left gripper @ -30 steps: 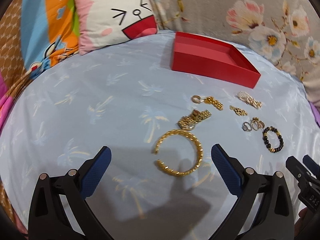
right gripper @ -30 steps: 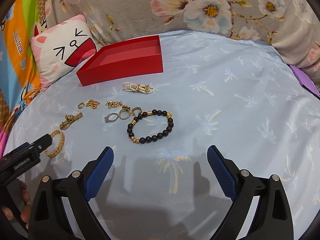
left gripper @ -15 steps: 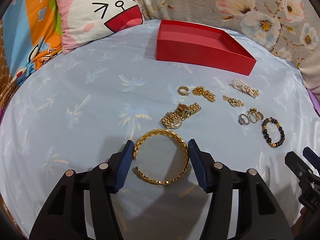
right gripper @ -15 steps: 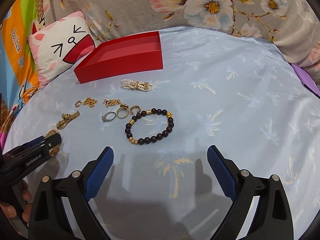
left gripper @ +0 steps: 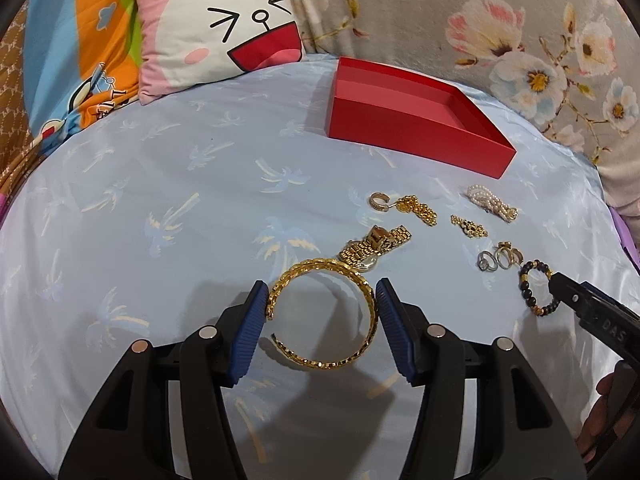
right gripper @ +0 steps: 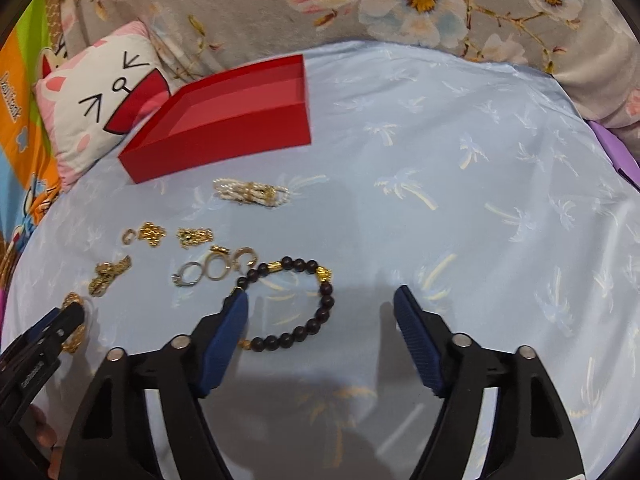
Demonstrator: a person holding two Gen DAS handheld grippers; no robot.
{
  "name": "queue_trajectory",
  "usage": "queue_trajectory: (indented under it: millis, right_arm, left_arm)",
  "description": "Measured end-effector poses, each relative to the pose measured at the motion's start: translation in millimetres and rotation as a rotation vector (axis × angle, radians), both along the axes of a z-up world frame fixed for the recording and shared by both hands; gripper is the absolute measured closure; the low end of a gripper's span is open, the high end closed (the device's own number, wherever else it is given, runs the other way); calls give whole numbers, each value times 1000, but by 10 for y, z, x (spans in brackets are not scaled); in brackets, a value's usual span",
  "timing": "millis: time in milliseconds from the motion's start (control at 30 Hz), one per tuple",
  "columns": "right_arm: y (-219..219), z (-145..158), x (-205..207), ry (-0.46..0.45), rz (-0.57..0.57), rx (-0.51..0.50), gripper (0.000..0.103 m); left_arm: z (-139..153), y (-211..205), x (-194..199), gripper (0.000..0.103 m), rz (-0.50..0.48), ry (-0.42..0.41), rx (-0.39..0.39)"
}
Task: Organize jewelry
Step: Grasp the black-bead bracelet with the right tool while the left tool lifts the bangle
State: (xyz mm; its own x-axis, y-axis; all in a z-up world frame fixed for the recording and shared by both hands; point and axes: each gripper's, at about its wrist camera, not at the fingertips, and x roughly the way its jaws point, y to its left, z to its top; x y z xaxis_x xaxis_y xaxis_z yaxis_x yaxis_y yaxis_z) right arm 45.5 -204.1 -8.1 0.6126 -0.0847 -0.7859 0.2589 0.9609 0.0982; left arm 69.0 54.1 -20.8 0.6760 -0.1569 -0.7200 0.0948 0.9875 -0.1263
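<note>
My red box (left gripper: 416, 136) at upper centre holds nothing visible; every piece lies on the bed (left gripper: 160, 208). My left claw (left gripper: 322, 312) pinches the gold bangle (left gripper: 324, 320). My right claw (right gripper: 320, 320) is closing around the beaded bracelet (right gripper: 324, 300), not gripping yet.

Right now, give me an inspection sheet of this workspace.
Surface: light blue palm-print sheet, bare on its left side.
Job's things: red box empty; gold bangle, black bead bracelet, pearl piece, gold watch, rings loose on the sheet.
Clutter: nothing seen.
Grippers: left gripper pads against the bangle's sides; right gripper closing, bracelet between the jaws, right pad clear.
Cables: nothing seen.
Surroundings: cartoon cat pillow, floral fabric.
</note>
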Motion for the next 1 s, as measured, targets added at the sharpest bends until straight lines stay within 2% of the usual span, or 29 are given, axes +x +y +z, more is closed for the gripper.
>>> queue_trajectory:
  millis: [33, 200, 333, 367, 533, 700, 833, 1000]
  right_arm:
    - [-13, -34, 27, 15, -1, 2, 44]
    - [51, -78, 72, 27, 8, -65, 66]
    - [61, -80, 84, 15, 23, -57, 94]
    - [70, -79, 93, 15, 28, -55, 96]
    - [74, -58, 85, 14, 33, -25, 96]
    - [67, 163, 10, -39, 45, -5, 96]
    - [72, 442, 38, -96, 75, 1, 96]
    - [99, 797, 338, -162, 126, -13, 96]
  left_arm:
    - [-1, -10, 3, 49, -3, 0, 3]
    - [-7, -25, -1, 49, -8, -1, 11]
    - [-21, -8, 13, 49, -6, 7, 1]
    - [-23, -8, 14, 49, -6, 8, -1]
    - [-20, -8, 16, 49, -11, 8, -1]
    - [31, 5, 23, 49, -13, 22, -30]
    - [319, -14, 86, 49, -35, -28, -52]
    - [739, -123, 391, 49, -74, -108, -55]
